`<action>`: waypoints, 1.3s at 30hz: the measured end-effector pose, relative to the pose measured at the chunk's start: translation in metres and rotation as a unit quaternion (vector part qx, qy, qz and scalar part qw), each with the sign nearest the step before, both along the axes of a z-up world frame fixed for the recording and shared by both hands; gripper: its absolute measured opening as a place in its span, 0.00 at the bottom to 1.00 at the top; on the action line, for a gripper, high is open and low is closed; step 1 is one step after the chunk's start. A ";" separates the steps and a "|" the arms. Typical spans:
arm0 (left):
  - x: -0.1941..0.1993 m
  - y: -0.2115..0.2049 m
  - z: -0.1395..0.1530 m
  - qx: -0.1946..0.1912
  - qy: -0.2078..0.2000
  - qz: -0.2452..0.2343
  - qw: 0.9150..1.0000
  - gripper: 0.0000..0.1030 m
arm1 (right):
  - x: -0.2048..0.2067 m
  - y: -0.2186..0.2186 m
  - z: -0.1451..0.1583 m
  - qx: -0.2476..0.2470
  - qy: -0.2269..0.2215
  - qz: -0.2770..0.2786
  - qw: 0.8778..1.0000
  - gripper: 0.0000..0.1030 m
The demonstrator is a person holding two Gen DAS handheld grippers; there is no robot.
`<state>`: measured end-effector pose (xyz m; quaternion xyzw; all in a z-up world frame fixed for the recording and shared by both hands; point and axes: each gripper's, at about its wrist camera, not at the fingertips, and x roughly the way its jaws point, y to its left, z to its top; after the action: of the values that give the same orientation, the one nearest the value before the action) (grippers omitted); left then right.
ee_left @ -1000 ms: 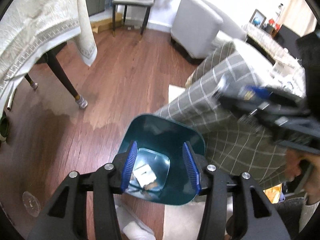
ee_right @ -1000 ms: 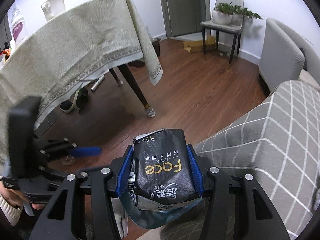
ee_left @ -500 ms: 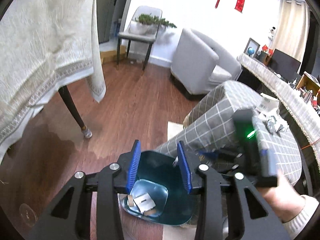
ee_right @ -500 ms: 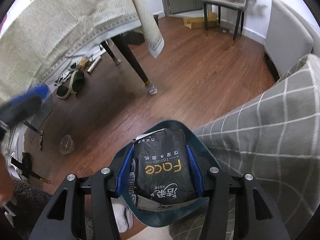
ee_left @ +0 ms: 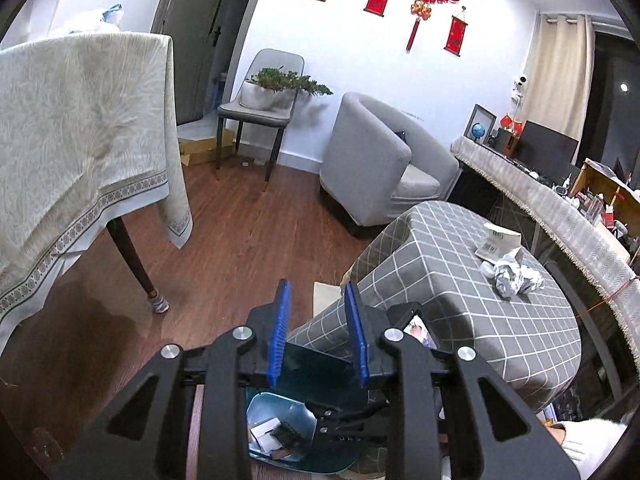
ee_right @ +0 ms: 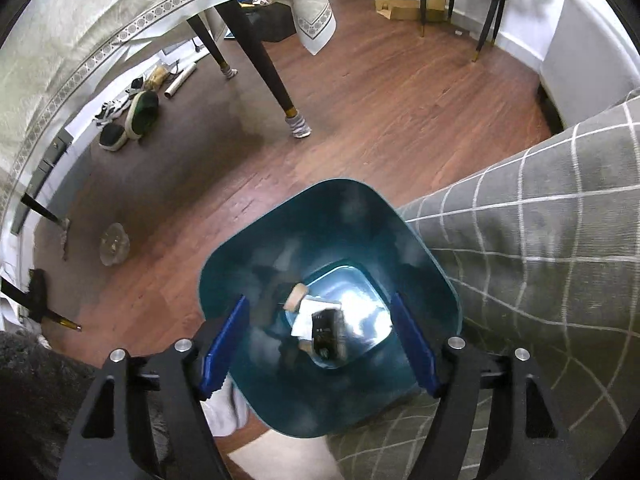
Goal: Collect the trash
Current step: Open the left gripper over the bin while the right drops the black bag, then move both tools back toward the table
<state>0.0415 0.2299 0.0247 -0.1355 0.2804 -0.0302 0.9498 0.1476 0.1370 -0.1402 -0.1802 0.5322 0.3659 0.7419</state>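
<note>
A teal trash bin (ee_right: 332, 240) stands on the wood floor beside the grey checked table (ee_right: 540, 216). Inside it lie the black tissue packet (ee_right: 326, 332), white paper and a tan scrap. My right gripper (ee_right: 320, 340) is open and empty, right above the bin's mouth. My left gripper (ee_left: 318, 332) is open and empty, raised above the bin (ee_left: 280, 436), pointing at the checked table (ee_left: 460, 300). On that table lie crumpled foil (ee_left: 514, 276) and a white paper scrap (ee_left: 498, 240).
A table with a beige cloth (ee_left: 72, 152) and dark legs stands at the left. A grey armchair (ee_left: 380, 164) and a chair with a plant (ee_left: 260, 100) stand behind. Shoes (ee_right: 136, 116) lie under the clothed table. A clear disc (ee_right: 114, 244) lies on the floor.
My right gripper opened and the black tissue packet dropped into the bin. My left gripper rose and tilted up toward the checked table, its jaws a little narrower.
</note>
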 end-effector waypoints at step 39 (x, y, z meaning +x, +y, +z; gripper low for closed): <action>0.035 -0.097 0.021 0.041 -0.033 -0.032 0.998 0.41 | 0.000 -0.159 0.147 0.165 -0.168 -0.071 0.969 0.72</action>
<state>0.0761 0.1325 0.0460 -0.0864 0.2544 -0.0535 0.9617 0.1477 -0.0221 0.0070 -0.0764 0.3432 0.3597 0.8643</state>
